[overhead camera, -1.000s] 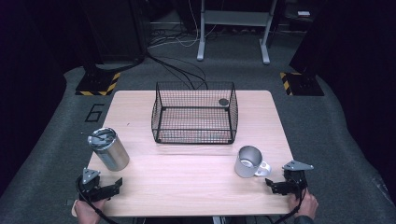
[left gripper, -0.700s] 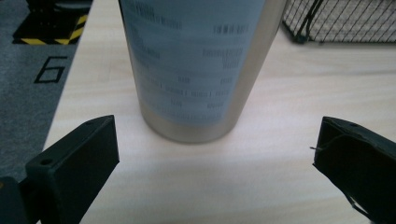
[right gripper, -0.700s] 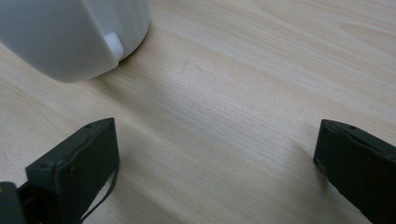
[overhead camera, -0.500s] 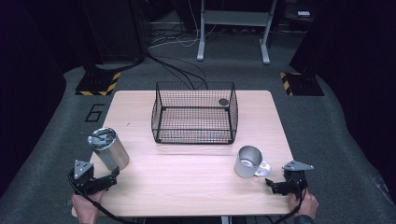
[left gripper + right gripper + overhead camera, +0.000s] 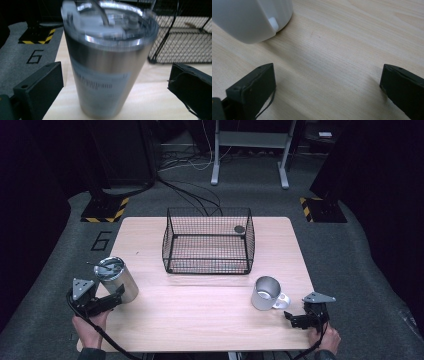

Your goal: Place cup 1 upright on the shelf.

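A steel tumbler (image 5: 116,279) with a clear lid stands at the table's left front. In the left gripper view the tumbler (image 5: 107,65) is close and blurred. My left gripper (image 5: 114,298) (image 5: 115,75) is open, with a jaw on each side of the tumbler and a gap showing on both sides. A metal mug (image 5: 267,293) with a white handle stands at the right front. Just to its right my right gripper (image 5: 294,319) (image 5: 327,80) is open over bare wood. The mug's white handle (image 5: 249,17) lies beyond its left jaw, apart from it.
A black wire basket (image 5: 208,211) stands at the middle back of the wooden table (image 5: 200,320), with a small dark disc (image 5: 239,229) at its far right corner. Cables and stand legs lie on the floor beyond the table. A hand holds each gripper at the front edge.
My left gripper has moved forward and a little left towards the tumbler, so its open jaws now flank it. The right gripper, mug and basket have stayed put.
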Available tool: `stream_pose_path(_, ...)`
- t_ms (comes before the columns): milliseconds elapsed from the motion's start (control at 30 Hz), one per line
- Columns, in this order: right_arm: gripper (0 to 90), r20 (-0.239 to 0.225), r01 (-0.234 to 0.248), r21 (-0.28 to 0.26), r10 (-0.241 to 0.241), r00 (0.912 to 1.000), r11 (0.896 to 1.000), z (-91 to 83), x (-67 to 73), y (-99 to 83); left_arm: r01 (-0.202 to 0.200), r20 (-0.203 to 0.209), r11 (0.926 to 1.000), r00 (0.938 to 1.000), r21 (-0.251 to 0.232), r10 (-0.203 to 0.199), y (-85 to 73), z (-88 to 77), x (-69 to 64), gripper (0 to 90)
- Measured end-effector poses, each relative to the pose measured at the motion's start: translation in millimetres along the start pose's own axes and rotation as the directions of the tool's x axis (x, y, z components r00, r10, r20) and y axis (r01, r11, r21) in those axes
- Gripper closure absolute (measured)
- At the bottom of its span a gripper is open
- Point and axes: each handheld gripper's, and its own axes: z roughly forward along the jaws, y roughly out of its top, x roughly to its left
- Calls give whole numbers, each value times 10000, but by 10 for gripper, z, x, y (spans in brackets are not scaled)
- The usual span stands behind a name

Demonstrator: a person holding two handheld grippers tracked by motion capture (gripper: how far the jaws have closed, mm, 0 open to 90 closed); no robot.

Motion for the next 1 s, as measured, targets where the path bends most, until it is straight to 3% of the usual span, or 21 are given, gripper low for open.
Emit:
stream_pose_path(133, 0, -17, 34, 9, -34, 10000, 10000, -1, -3, 0, -76, -71, 10000, 9999, -13, 76, 77, 78, -22, 0)
stream_pose_path(300, 0, -21, 68, 8, -68, 10000, 10000, -2, -2, -1, -33, -458, 9998, 9989, -202, 23, 131, 134, -57, 0)
stream_pose_path(433, 0, -12, 79, 2, -79, 10000, 10000, -2, -2, -2, -275, -903, 9995, 9956, -121, 263, 147, 225, -65, 0)
stream_pose_path(700, 0, -2, 108, -13, -108, 9999, 9999, -3, -1, -3, -187, -1130, 9996, 9934, 224, 211, 171, 379, -58, 2)
stream_pose_path(933, 0, 15, 116, -29, -116, 9999, 9999, -3, 1, -3, 30, -1344, 10000, 9909, -55, -37, 161, 451, -84, 28)
stream_pose_path(1000, 0, 20, 151, -46, -151, 9999, 9999, -2, -2, -3, -71, -1419, 10000, 9899, -52, 63, 159, 454, -94, 33)
